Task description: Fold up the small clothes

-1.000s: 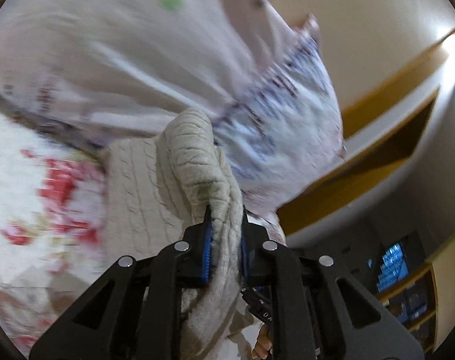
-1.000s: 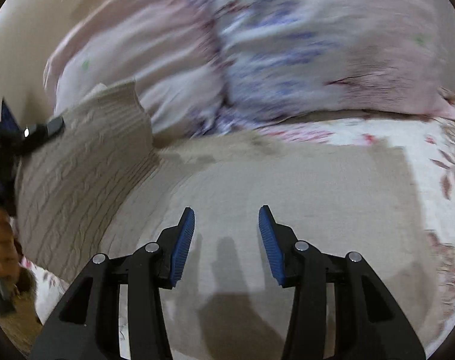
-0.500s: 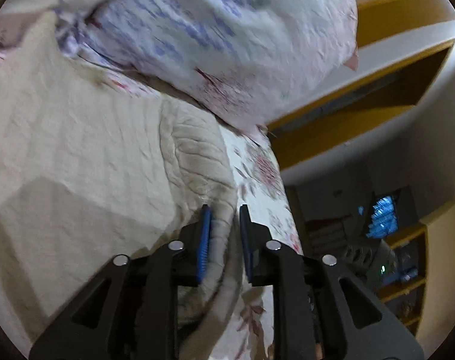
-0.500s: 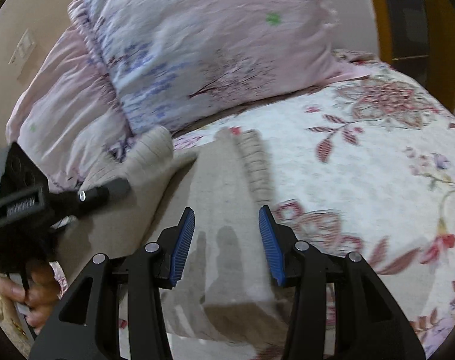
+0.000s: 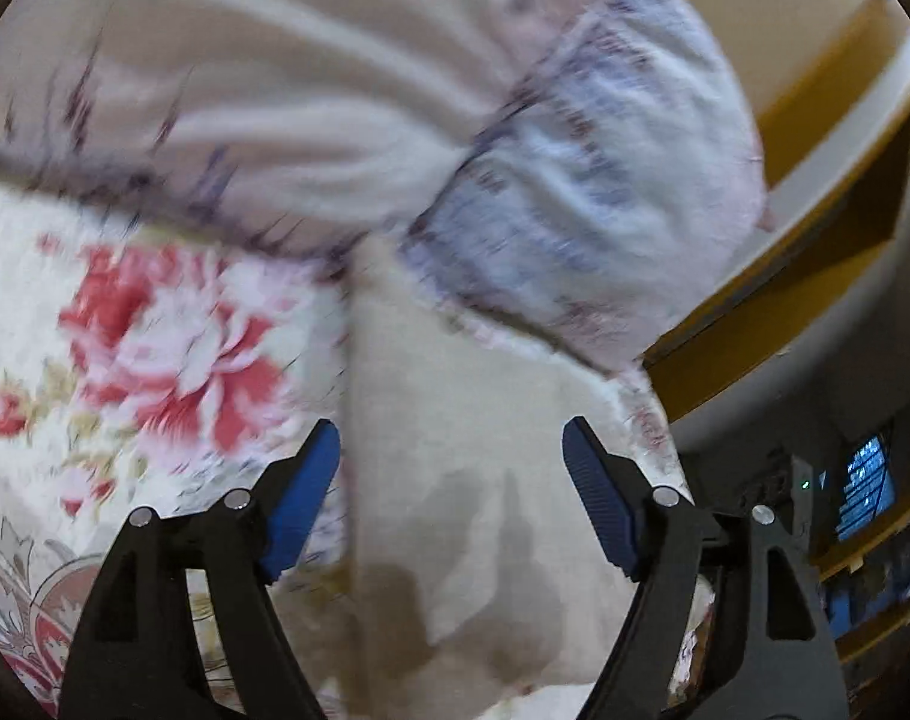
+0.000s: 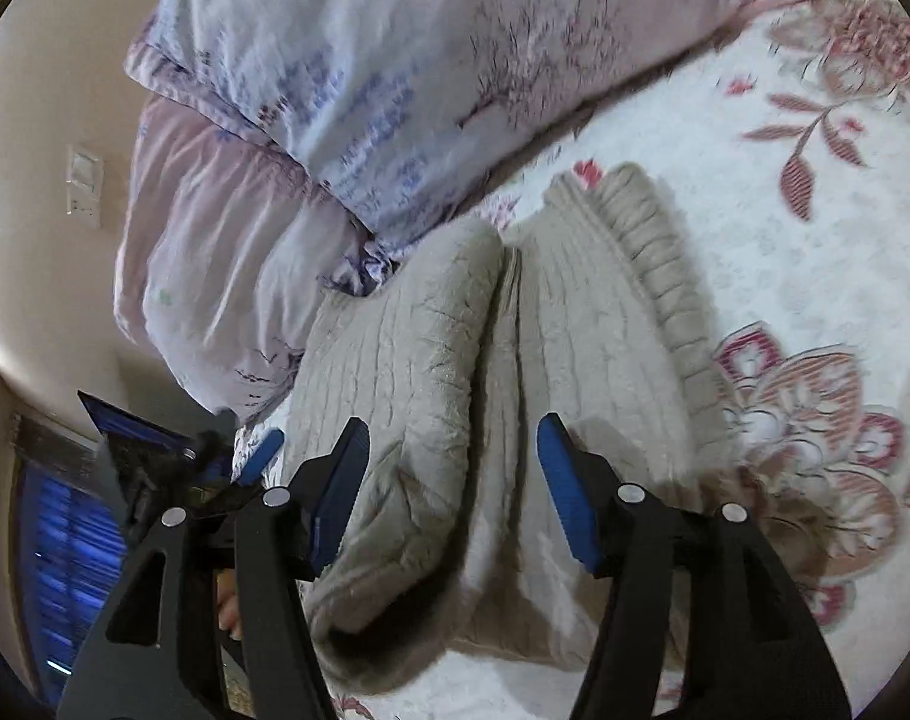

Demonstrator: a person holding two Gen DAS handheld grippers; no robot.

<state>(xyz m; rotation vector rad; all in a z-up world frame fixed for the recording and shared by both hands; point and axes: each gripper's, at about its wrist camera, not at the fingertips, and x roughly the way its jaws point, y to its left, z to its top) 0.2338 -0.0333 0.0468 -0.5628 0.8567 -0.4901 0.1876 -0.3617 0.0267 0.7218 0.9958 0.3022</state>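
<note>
Both hand-held grippers hang over a bed, each with jaws parting and nothing pressed between the blue pads. Left hand-held gripper stands wide, released, with pale cloth of the sweater spread beneath the gap but untouched by either pad; that view is smeared by motion. Right hand-held gripper is likewise released, its fingers straddling the knit from above without pinching it.

In the right wrist view the sweater is a beige cable-knit garment, lying partly folded on the bedspread. One thick, rounded fold runs from about 6 o'clock up toward 12 o'clock at the picture's middle, its fuzzy surface marked by lengthwise ribs; a flatter panel lies beside it at 3 o'clock, edged by a ribbed hem that curves from 1 o'clock down to 4 o'clock. A deep crease divides the two parts.

At 8 o'clock of that view the left hand-held gripper shows beside the sweater's edge, with a bit of the person's hand below it.

Beyond the garment, from 9 to 1 o'clock, two pillows in pale pink and lilac print lean together against the wall. White bedspread with red and pink flowers fills the 2 to 5 o'clock side.
</note>
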